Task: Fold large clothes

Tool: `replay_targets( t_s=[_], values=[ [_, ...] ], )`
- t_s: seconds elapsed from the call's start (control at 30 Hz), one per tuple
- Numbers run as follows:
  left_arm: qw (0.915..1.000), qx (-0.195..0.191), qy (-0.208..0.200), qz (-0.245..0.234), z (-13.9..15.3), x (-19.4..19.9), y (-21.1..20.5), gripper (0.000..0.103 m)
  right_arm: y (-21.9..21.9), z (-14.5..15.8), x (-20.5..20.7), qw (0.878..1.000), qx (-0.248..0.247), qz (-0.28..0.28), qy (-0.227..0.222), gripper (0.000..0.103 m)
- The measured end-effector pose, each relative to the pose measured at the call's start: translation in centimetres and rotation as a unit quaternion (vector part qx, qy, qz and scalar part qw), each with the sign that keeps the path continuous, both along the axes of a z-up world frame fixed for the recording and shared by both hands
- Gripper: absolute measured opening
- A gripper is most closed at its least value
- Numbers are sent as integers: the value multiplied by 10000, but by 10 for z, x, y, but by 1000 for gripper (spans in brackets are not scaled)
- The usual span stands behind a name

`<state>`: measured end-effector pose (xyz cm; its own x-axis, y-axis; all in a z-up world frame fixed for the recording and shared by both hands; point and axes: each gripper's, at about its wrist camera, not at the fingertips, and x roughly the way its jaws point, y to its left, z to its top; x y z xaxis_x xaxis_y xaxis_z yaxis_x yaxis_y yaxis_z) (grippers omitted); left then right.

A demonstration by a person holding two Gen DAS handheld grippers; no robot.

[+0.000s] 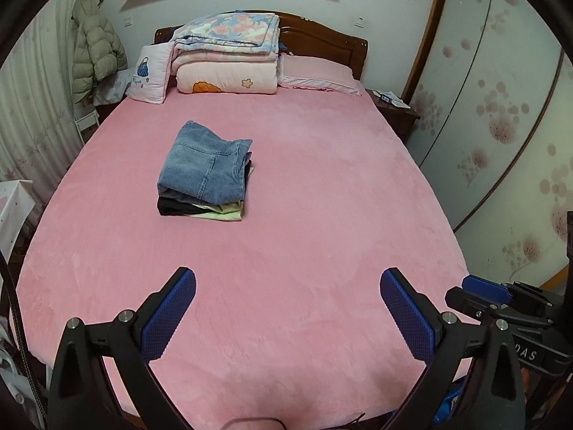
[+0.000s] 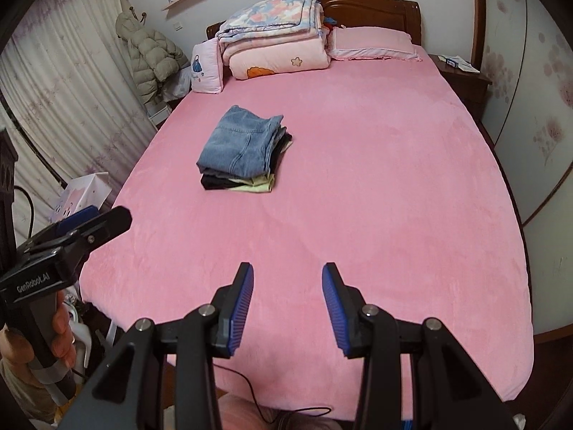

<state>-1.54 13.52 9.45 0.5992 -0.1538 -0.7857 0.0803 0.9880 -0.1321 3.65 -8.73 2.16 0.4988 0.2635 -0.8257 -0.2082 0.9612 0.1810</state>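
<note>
While a puffy olive-green down jacket point(image 1: 95, 44) hangs at the far left by the curtain, the left gripper point(image 1: 288, 288) hovers over the near edge of the pink plush bedspread point(image 1: 322, 197), its blue-padded jaws spread wide and holding nothing. Left of the bed's centre lies the stack of folded clothes point(image 1: 206, 175), blue denim on top, black and pale green beneath. Behind it, folded floral quilts point(image 1: 229, 53) lean on the wooden headboard. The right gripper point(image 2: 288, 286) hangs jaws apart, empty.
</note>
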Motion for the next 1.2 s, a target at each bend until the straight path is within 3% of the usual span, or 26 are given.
replay_targets(
  t_s=[0.37, 0.57, 1.2],
  values=[
    [9994, 257, -46, 224, -11, -43, -33, 102, -23, 0, -39, 9986, -239, -229, -409, 40],
    [9985, 449, -38, 296, -18, -59, -44, 102, -24, -8, -48, 9987, -231, -258, -376, 40],
    [9970, 711, -100, 282, -14, -71, -58, 102, -21, -8, -61, 9977, -281, -324, -534, 40]
  ],
)
